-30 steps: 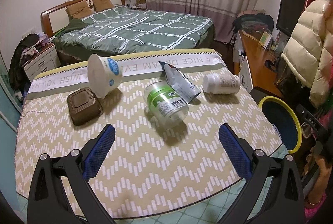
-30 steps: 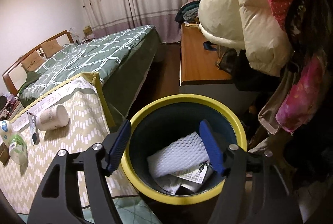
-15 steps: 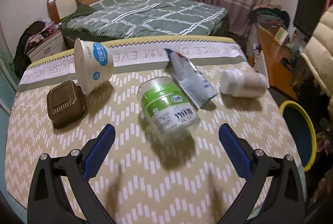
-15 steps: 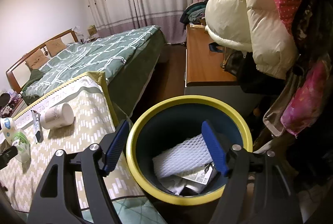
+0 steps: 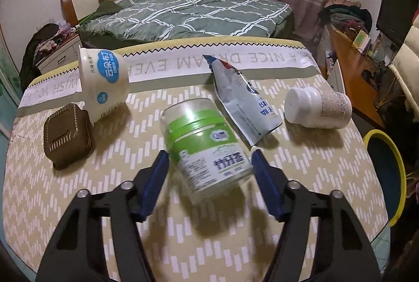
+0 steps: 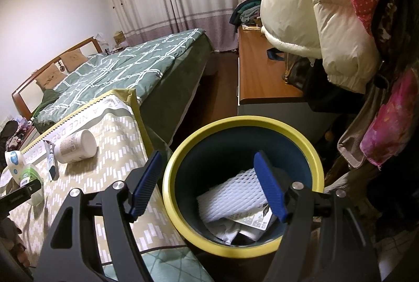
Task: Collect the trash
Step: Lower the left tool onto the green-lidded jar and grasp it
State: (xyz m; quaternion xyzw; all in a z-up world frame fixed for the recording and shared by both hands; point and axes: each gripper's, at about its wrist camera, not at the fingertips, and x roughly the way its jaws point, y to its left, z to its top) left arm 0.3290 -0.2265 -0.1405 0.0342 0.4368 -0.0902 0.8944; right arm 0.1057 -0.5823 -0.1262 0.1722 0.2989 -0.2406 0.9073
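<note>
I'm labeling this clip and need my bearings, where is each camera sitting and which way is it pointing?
Left wrist: sits on the left claw, looking forward and down over the table toward the bed; its blue fingers flank the lying green-label jar.
Right wrist: sits on the right claw, looking down into the yellow-rimmed bin beside the table; its fingers stand apart, holding nothing.
Shared: both show the table, bed, bin, jar and the white bottle lying on its side.
</note>
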